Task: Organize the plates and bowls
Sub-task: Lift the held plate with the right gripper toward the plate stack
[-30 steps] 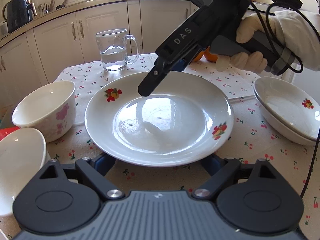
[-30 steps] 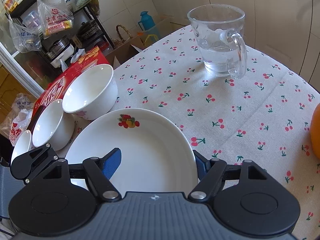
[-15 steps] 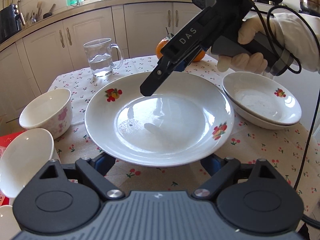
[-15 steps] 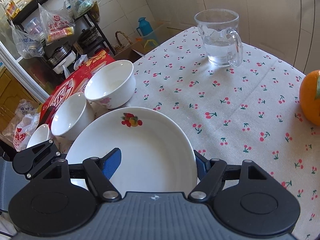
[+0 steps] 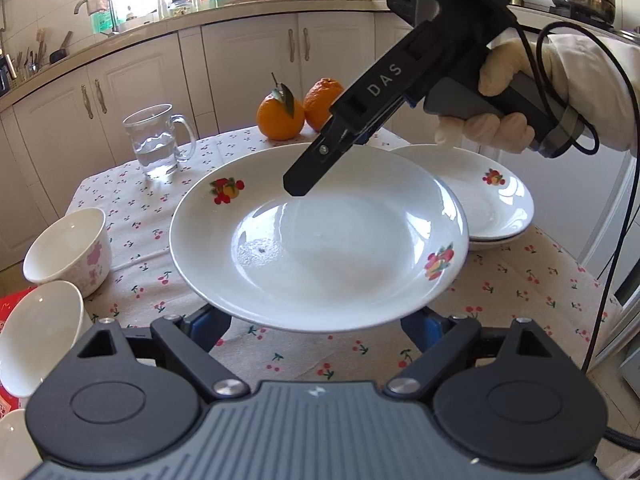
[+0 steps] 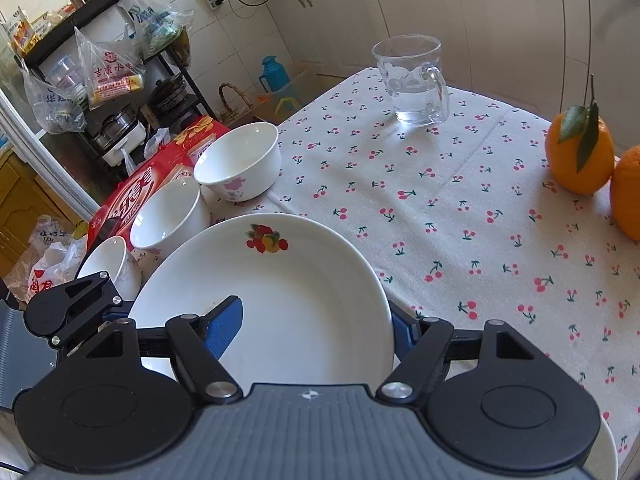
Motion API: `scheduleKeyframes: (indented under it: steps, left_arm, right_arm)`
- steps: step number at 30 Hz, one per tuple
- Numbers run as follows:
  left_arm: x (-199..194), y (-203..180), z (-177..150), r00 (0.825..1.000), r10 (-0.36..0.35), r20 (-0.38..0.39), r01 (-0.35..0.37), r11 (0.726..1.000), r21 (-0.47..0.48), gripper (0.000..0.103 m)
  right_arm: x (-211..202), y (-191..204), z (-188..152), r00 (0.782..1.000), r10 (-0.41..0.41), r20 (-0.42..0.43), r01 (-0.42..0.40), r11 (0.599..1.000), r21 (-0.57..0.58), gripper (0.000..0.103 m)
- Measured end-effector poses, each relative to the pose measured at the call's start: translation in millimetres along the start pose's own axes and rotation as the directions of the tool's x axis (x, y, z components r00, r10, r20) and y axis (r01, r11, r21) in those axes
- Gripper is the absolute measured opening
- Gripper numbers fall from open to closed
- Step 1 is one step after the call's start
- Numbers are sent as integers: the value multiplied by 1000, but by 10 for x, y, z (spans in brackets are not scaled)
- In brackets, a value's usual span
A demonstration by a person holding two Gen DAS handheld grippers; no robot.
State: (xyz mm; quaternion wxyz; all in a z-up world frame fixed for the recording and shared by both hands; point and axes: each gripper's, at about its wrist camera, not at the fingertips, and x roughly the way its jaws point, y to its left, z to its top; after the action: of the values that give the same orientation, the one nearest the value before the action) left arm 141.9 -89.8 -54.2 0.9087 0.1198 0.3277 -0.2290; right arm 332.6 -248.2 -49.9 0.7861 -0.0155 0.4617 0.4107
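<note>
While both grippers clamp the plate (image 5: 320,236), it has lifted toward the stacked plates (image 5: 492,200), right of frame; stacking appears imminent.

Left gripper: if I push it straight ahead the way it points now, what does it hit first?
The plate: it lies across the left gripper with its near rim already between the fingers. Beyond it, probably the right gripper; depth is unclear.
</note>
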Motion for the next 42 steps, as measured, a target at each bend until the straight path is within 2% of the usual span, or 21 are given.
scheduleKeyframes:
  steps: [10,23,42]
  left_arm:
    - [42,-324,80,996,-94,-4,94,992,83,91]
    - [277,-698,251,978,-206,-26,207,966,155,91]
    - [487,-800,344,972,-230,-48,235,957,172,91]
  right_arm:
    - [-421,-126,-421,997,-60,53,56,995,78,80]
    - [-853,-440,-947,984,-146,97,125,972,196,80]
    - [-925,-747,-1158,980,-164,112,130,957,259,80]
